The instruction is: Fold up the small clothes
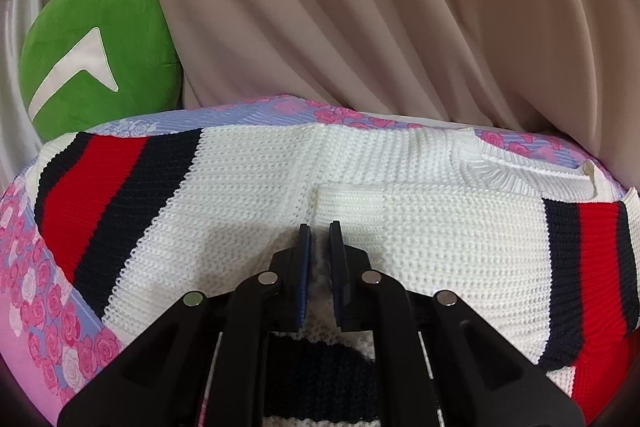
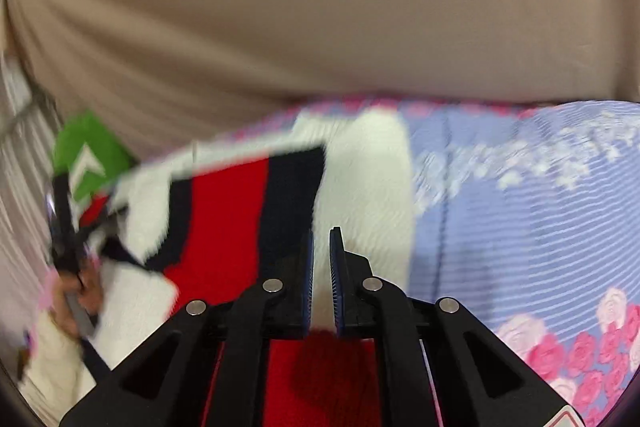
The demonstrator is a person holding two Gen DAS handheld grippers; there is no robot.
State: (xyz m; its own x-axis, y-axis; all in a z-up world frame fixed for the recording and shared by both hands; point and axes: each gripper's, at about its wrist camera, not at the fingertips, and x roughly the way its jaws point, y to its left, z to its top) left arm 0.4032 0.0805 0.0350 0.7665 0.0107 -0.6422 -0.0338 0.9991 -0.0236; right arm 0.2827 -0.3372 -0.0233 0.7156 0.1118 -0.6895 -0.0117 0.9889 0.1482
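A white knit sweater [image 1: 248, 187] with navy and red stripes lies spread on a floral bedsheet [image 1: 52, 307]. One sleeve [image 1: 440, 239] is folded across its body. My left gripper [image 1: 320, 227] is low over the middle of the sweater, shut, with white knit bunched between its pads. The right wrist view is blurred. In it my right gripper [image 2: 322, 231] is shut over the sweater [image 2: 368, 167]; the red stripe [image 2: 224, 211] runs under its fingers and cloth shows between the pads. A hand [image 2: 68, 299] holding something dark shows at that view's left edge.
A green cushion [image 1: 92, 59] with a white chevron leans at the far left, also visible as the cushion [image 2: 88, 147]. Beige draped cloth [image 1: 360, 7] rises behind the bed. The blue-striped, rose-printed sheet [image 2: 520, 227] stretches to the right of the sweater.
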